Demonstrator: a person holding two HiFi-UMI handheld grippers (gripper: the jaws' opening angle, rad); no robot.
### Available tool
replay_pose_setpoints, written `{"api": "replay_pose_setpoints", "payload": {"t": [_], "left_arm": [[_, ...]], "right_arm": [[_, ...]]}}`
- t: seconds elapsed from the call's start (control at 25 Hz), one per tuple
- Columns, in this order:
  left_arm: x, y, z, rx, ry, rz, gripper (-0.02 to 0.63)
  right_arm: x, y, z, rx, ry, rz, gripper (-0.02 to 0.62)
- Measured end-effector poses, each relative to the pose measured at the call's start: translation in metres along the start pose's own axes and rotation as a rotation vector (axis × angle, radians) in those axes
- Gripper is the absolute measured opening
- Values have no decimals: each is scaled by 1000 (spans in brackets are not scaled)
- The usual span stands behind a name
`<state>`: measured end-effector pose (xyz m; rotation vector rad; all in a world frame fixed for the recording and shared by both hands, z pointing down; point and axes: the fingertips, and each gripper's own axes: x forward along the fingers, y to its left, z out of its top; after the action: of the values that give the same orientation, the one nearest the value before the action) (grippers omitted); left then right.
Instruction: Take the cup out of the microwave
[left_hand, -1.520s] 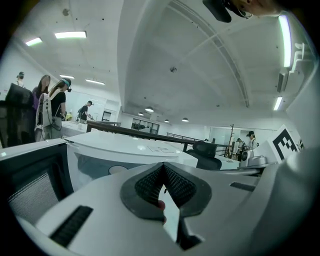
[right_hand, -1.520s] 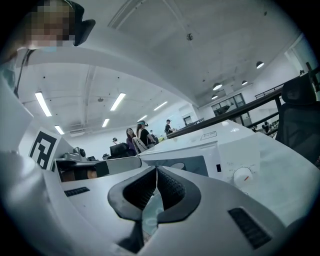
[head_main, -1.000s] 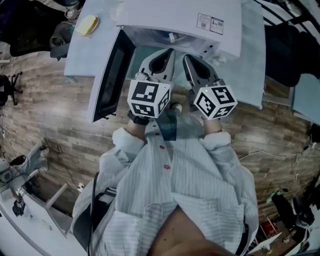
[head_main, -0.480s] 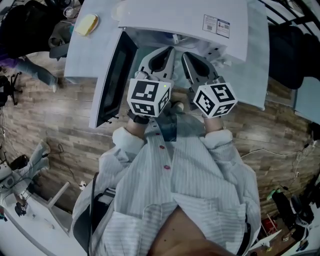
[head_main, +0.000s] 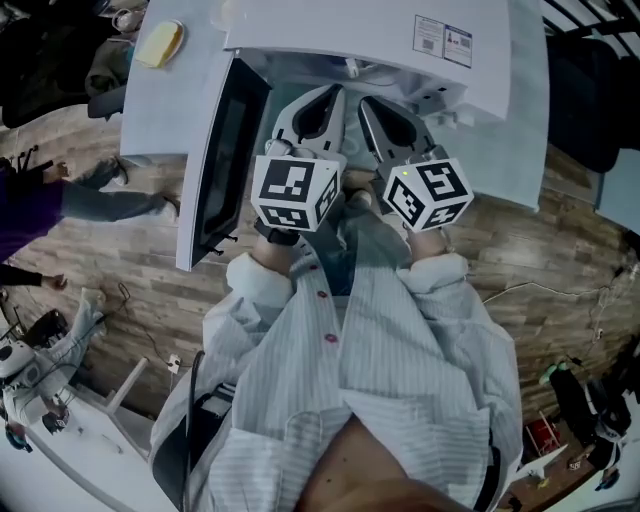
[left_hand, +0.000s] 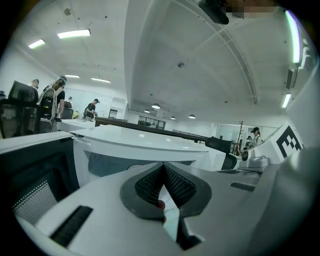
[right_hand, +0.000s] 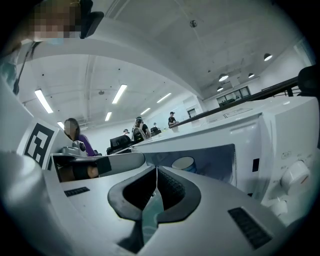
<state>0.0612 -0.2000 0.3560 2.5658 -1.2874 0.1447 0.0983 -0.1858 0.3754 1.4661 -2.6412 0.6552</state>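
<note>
Open white box microwave (head_main: 360, 30); pale-rimmed blue cup (right_hand: 184, 163) inside.
Closed and empty near its opening: left gripper (left_hand: 162, 167), right gripper (right_hand: 156, 170); cup ungrasped.

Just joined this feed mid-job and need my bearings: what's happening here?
A person holds a gripper in each hand in front of a white microwave whose door hangs open on the left. The cup sits inside the cavity, untouched. The left gripper and right gripper point side by side at the opening, fingers closed on nothing.
</note>
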Motion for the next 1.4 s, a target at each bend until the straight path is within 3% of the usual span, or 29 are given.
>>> {"api": "replay_pose_setpoints", "payload": {"t": [0.92,1.4], "left_arm": [[31,40,-73,0,62,25,9],[44,56,-85,12,71,27,9]], "right_arm": [[36,-36,-62,18,46,-78,35],[57,-51,-74,-31,48,-136,37]]}}
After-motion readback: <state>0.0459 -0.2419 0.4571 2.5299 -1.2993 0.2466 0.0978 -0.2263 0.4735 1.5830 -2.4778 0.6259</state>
